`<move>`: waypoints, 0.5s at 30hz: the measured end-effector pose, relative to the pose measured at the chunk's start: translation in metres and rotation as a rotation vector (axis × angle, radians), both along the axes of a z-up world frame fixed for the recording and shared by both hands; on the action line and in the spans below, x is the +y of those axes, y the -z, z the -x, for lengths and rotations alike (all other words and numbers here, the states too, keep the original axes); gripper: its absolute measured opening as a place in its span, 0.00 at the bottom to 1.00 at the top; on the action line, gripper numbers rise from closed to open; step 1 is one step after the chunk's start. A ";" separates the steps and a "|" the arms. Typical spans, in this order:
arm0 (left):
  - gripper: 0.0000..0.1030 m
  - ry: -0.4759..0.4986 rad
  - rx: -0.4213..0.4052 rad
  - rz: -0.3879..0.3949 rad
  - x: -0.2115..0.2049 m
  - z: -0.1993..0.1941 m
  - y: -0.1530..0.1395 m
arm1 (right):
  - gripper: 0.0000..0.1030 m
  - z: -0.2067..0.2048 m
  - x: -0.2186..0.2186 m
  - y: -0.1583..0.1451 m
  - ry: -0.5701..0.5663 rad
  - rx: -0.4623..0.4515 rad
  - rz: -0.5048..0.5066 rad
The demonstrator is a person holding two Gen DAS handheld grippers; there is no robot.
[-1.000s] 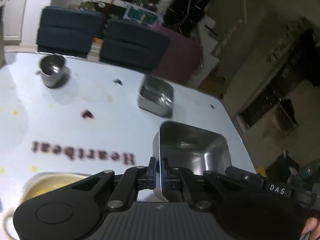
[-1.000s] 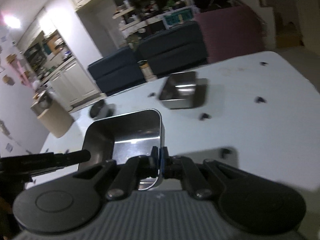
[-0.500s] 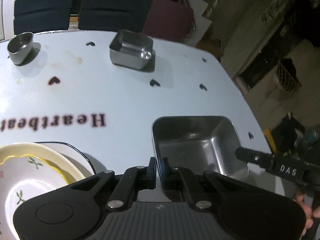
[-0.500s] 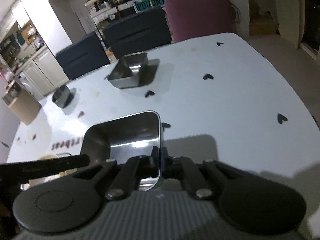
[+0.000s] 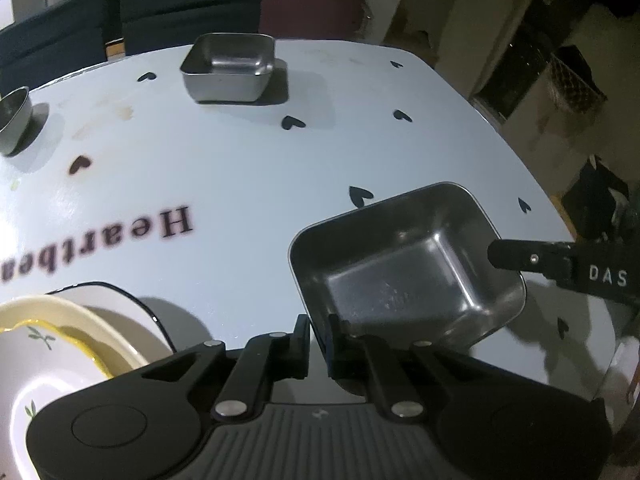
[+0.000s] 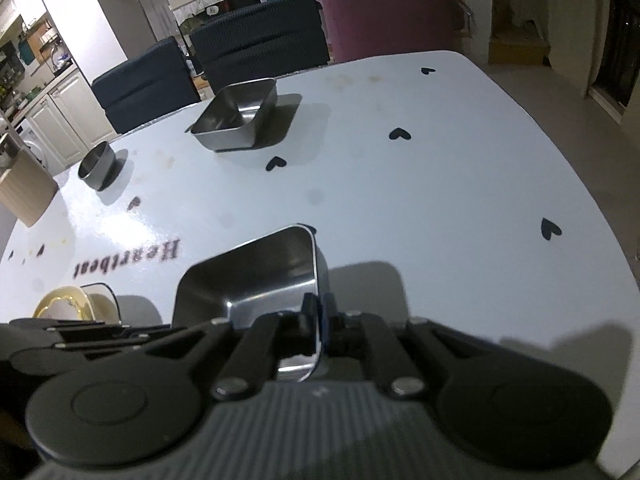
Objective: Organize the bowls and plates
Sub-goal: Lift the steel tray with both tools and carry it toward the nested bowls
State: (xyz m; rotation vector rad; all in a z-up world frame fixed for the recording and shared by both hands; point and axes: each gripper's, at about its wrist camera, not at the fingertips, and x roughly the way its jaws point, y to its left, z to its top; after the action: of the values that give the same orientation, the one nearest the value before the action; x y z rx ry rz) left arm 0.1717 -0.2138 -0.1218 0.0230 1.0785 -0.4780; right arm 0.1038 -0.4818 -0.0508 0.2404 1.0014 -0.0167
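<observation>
Judging by its look, the square steel bowl (image 5: 400, 280) is thin pressed metal: light, stiff and not fragile, but smooth and shiny, so it could slip or swing in a pinch. Its thin rolled rim and upright wall are the only real places to take hold, one pad inside and one outside. A hold on each of two sides keeps it from pivoting, while a hold on one side alone would likely let it tip.

The bowl sits at the near right of the bench (image 5: 240, 152), slightly tilted, with a shadow under its right side. I cannot tell whether its base rests fully on the surface.

The right gripper (image 6: 318, 320) has its jaws closed tight on the wall at the bowl's right side, the rim running up between the pads. From the left wrist view one of its black fingers reaches in over that rim.

The left gripper (image 5: 318, 328) is at the bowl's near left corner. Its jaws have just been opening a little and stand narrowly apart, with the rim in the gap and pale bench showing beside it. The pads do not seem to press.

Elsewhere, a second square steel bowl (image 5: 228, 68) stands at the far side, a round steel cup (image 5: 12, 120) far left, and a stack of floral plates (image 5: 60, 344) near left, just beside the left gripper.
</observation>
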 end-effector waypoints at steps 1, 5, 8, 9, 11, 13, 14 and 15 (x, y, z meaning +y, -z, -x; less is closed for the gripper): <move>0.09 0.009 -0.001 -0.005 -0.001 0.000 0.000 | 0.03 0.000 -0.001 0.001 0.002 0.004 0.003; 0.09 0.031 -0.005 -0.022 -0.005 0.001 0.002 | 0.03 -0.002 -0.003 0.005 0.009 0.024 0.007; 0.09 0.043 -0.008 -0.028 -0.007 0.001 0.003 | 0.03 -0.002 -0.004 0.008 0.008 0.033 0.007; 0.10 0.048 -0.012 -0.030 -0.008 0.001 0.003 | 0.03 -0.002 -0.004 0.009 0.009 0.036 0.008; 0.10 0.055 -0.014 -0.027 -0.009 0.000 0.002 | 0.03 -0.004 -0.004 0.011 0.011 0.040 0.016; 0.10 0.057 -0.013 -0.019 -0.009 0.000 0.002 | 0.03 -0.005 -0.005 0.013 0.015 0.049 0.019; 0.10 0.060 -0.014 -0.018 -0.009 0.000 0.001 | 0.03 -0.006 -0.006 0.014 0.016 0.054 0.022; 0.10 0.063 -0.015 -0.016 -0.010 0.001 0.001 | 0.03 -0.007 -0.006 0.015 0.017 0.061 0.026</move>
State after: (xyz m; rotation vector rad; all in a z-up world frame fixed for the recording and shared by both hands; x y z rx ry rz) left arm 0.1712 -0.2234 -0.1224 0.0749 1.0688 -0.5248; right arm 0.1104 -0.4874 -0.0663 0.2261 1.0588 -0.0530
